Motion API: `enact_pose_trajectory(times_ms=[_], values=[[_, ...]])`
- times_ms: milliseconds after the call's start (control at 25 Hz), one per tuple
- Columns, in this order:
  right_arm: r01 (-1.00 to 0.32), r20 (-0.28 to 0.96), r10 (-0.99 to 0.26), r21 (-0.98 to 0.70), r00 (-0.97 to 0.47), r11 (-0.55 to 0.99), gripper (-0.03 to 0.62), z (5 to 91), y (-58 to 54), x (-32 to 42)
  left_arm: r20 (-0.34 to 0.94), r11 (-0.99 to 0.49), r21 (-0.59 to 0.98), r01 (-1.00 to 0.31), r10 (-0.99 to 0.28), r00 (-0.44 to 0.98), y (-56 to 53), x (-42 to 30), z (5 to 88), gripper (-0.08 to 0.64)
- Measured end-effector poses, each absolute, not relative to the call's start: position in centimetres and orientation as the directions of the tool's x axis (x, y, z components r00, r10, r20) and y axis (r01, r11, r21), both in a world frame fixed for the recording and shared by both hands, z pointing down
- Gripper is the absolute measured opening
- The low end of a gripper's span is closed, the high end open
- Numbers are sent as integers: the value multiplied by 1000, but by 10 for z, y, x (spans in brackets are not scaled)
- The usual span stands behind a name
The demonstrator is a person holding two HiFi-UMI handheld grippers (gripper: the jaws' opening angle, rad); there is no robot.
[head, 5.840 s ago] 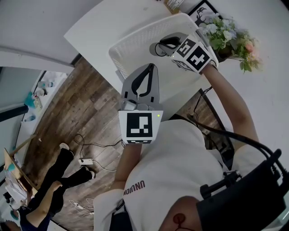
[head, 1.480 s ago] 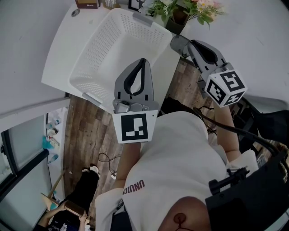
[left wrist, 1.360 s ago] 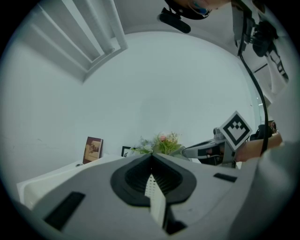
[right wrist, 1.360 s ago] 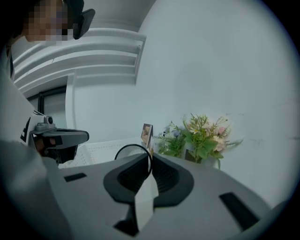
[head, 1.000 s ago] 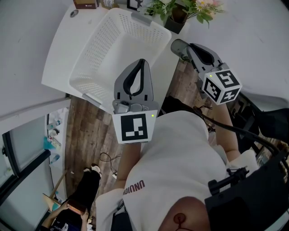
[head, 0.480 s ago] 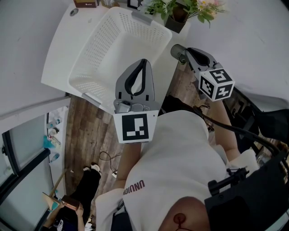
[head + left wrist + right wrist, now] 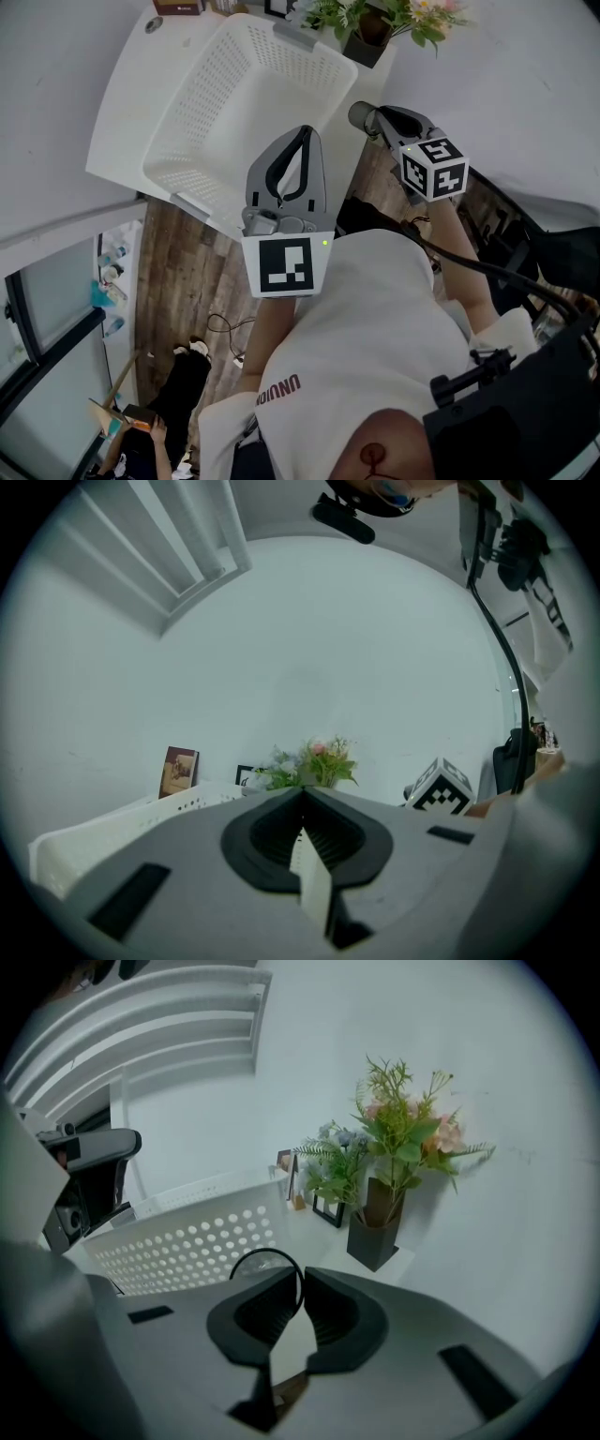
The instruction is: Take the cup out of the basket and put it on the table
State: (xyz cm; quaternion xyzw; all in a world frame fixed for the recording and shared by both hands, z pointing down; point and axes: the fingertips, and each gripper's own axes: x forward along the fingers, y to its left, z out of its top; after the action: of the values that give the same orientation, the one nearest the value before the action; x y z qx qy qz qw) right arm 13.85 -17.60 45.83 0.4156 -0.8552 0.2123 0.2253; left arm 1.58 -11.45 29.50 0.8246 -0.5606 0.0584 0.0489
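My right claw (image 7: 301, 1281) pinches the rim of the dark round cup (image 7: 360, 116), now outside the white perforated plastic basket (image 7: 216, 103) to this claw's left. The cup seems to hang above the edge of the white bench (image 7: 127, 94), so setting it down remains. My left claw (image 7: 302, 803) is pressed together on nothing.

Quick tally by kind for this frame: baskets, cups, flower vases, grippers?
White perforated plastic basket: 1
Dark-rimmed cup, clamped in the right gripper: 1
Dark vase of flowers: 1
Grey two-jaw grippers, counting the left gripper: 2
Total: 5
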Motion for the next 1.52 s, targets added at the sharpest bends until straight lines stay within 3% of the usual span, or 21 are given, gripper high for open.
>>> enact_pose_trajectory(times_ms=[1520], values=[[-775,784,-406,-147,-470,614,41,552,-153,127,156,-396,-21,-918,-908,388,-116,15,297,12]])
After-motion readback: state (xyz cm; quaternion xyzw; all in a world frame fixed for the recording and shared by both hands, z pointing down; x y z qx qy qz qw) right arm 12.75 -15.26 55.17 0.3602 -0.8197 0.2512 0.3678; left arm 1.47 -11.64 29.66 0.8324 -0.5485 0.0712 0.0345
